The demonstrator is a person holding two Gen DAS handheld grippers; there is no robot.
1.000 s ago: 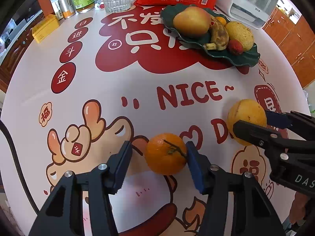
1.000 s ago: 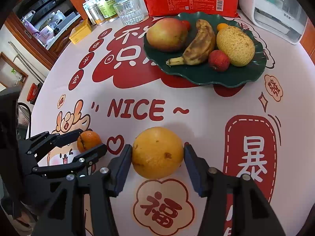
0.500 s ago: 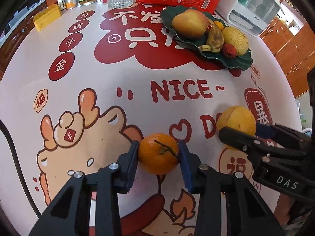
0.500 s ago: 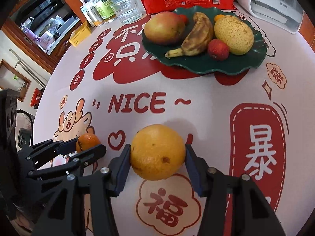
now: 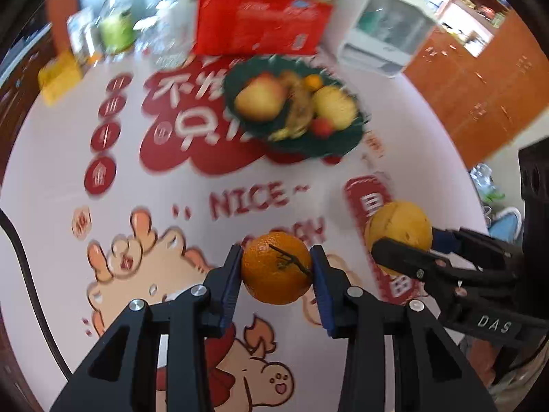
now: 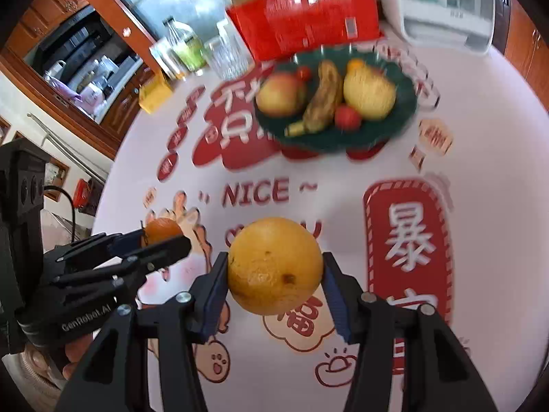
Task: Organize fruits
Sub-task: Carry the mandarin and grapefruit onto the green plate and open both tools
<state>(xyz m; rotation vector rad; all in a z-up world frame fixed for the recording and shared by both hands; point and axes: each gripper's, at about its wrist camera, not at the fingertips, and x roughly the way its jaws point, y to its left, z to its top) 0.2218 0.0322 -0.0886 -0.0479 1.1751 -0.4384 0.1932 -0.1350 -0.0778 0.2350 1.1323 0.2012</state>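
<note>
My left gripper [image 5: 276,271] is shut on a small orange mandarin [image 5: 276,267] with a dark stem and holds it above the table. My right gripper [image 6: 274,274] is shut on a large yellow-orange orange [image 6: 274,266], also lifted. Each gripper shows in the other's view: the right one with its orange [image 5: 398,226] at right, the left one with the mandarin [image 6: 163,230] at left. A dark green plate [image 5: 339,144] at the far side holds a mango, a banana, a yellow melon, a red fruit and a small orange; it also shows in the right wrist view [image 6: 405,123].
A red bag [image 5: 260,27] stands behind the plate. A white appliance [image 5: 387,37] is at the back right. A glass [image 6: 230,55], bottles [image 6: 187,48] and a yellow box [image 5: 58,75] stand at the back left. The round table has a printed red and white cover [image 5: 171,189].
Both grippers have risen with their fruits off the table. The left gripper shut on the mandarin a second ago. The views are blurred from motion.
</note>
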